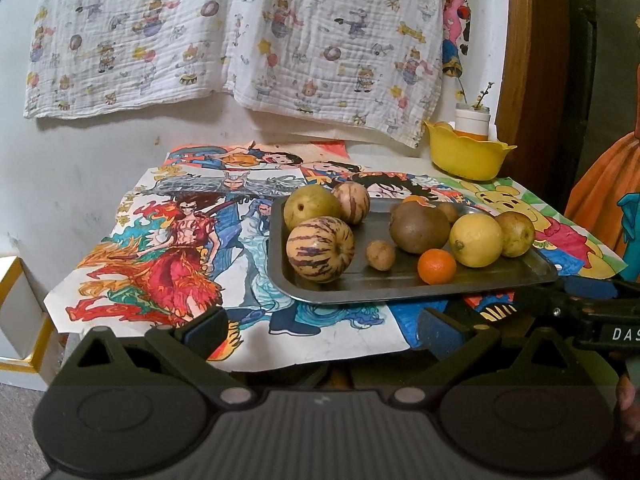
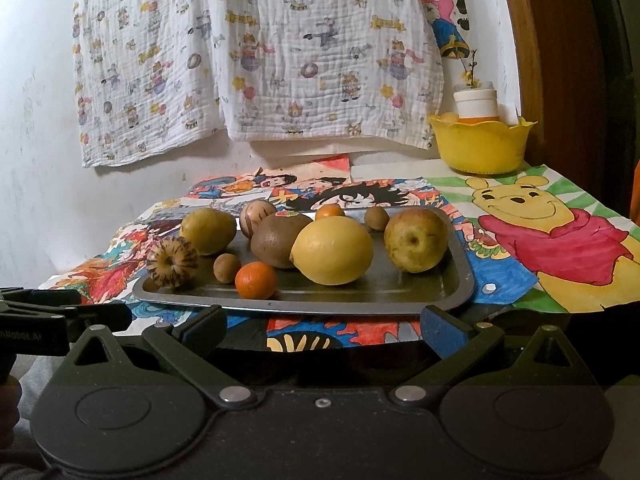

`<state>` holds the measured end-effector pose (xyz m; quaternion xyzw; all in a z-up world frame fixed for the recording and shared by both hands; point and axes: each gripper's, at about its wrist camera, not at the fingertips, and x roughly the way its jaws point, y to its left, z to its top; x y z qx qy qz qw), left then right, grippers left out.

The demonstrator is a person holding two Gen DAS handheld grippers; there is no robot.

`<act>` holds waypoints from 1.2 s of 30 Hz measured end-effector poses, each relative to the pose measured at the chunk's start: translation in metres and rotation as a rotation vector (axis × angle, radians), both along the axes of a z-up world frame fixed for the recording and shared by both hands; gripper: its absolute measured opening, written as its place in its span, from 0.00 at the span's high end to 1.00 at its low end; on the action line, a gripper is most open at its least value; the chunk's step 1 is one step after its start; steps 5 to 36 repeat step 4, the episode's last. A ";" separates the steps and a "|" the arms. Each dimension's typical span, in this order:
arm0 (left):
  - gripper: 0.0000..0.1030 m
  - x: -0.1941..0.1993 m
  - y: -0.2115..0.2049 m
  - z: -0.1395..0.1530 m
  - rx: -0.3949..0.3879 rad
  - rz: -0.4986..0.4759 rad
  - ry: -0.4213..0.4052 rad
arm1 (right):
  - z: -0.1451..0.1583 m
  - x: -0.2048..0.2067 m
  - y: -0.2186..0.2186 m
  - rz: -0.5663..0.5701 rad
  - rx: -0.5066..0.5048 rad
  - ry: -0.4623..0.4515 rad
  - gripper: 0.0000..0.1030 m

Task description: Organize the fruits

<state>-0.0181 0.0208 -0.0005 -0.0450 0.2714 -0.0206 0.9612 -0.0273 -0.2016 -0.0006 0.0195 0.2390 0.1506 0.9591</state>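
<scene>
A metal tray holds several fruits: a striped melon, a lemon, a small orange, a brown kiwi-like fruit, a green-yellow pear and another pear. My left gripper is open, short of the tray's near edge, holding nothing. My right gripper is open too, just before the tray's front rim. Each gripper shows at the edge of the other's view.
A yellow bowl with a white jar stands at the table's back right. Colourful cartoon drawings cover the table. A printed cloth hangs on the wall behind. A white box sits left of the table.
</scene>
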 end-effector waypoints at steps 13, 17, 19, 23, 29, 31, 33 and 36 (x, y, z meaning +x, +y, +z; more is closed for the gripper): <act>0.00 0.000 0.000 0.000 -0.001 0.000 0.002 | 0.001 0.003 -0.001 -0.002 0.001 0.000 0.01; 0.00 0.000 0.000 0.000 -0.001 0.000 0.002 | 0.001 0.003 -0.001 -0.002 0.001 0.000 0.01; 0.00 0.000 0.000 0.000 -0.001 0.000 0.002 | 0.001 0.003 -0.001 -0.002 0.001 0.000 0.01; 0.00 0.000 0.000 0.000 -0.001 0.000 0.002 | 0.001 0.003 -0.001 -0.002 0.001 0.000 0.01; 0.00 0.000 0.000 0.000 -0.001 0.000 0.002 | 0.001 0.003 -0.001 -0.002 0.001 0.000 0.01; 0.00 0.000 0.000 0.000 -0.001 0.000 0.002 | 0.001 0.003 -0.001 -0.002 0.001 0.000 0.01; 0.00 0.000 0.000 0.000 -0.001 0.000 0.002 | 0.001 0.003 -0.001 -0.002 0.001 0.000 0.01; 0.00 0.000 0.000 0.000 -0.001 0.000 0.002 | 0.001 0.003 -0.001 -0.002 0.001 0.000 0.01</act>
